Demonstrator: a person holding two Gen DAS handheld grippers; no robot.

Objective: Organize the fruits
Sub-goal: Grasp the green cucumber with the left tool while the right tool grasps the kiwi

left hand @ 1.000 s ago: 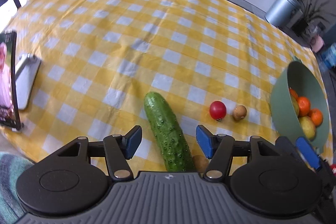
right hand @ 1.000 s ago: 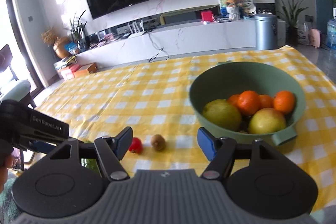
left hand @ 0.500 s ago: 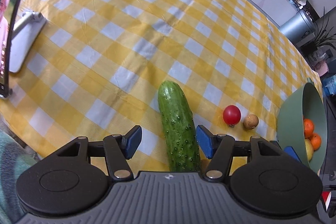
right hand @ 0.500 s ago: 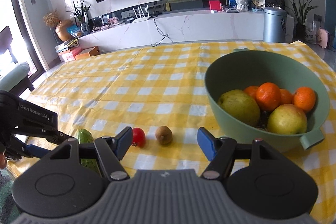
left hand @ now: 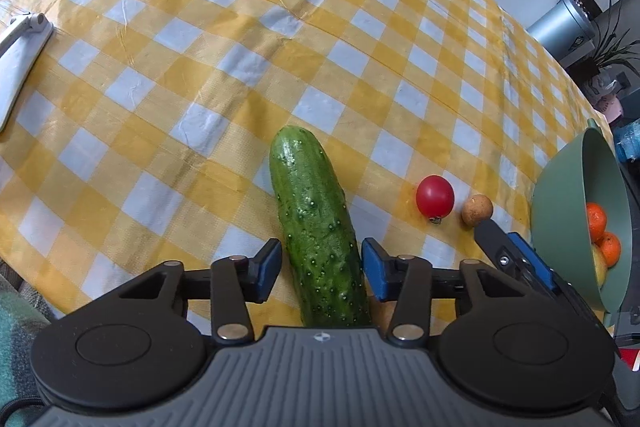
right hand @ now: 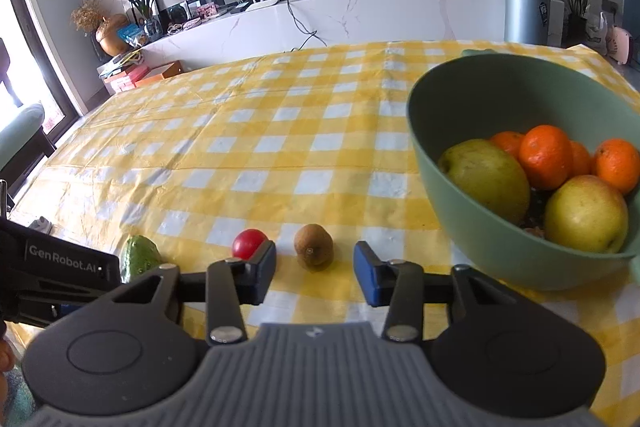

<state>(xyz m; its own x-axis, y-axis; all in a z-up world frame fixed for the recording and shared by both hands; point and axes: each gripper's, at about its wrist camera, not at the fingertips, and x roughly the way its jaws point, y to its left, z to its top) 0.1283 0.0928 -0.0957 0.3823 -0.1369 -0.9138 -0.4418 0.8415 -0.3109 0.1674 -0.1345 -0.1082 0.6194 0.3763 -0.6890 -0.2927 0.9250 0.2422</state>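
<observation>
Left gripper (left hand: 321, 269) jaws straddle the cucumber (left hand: 316, 227) — not closed.

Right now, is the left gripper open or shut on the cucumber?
Open. The left gripper straddles the cucumber, but gaps show between both blue pads and its skin.

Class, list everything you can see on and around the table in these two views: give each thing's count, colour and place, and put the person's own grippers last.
cucumber: one, green, on the cloth between the left gripper's open fingers
tomato: one, red, right of the cucumber
kiwi: one, brown, beside the tomato, ahead of the right gripper
bowl: one, green, at the table's right
oranges: at least four, orange, in the bowl
apples: two, yellow-green, in the bowl
tablecloth: one, yellow-white check
bin: one, silver, behind the table
left gripper: black, blue pads, open
right gripper: black, blue pads, open
</observation>
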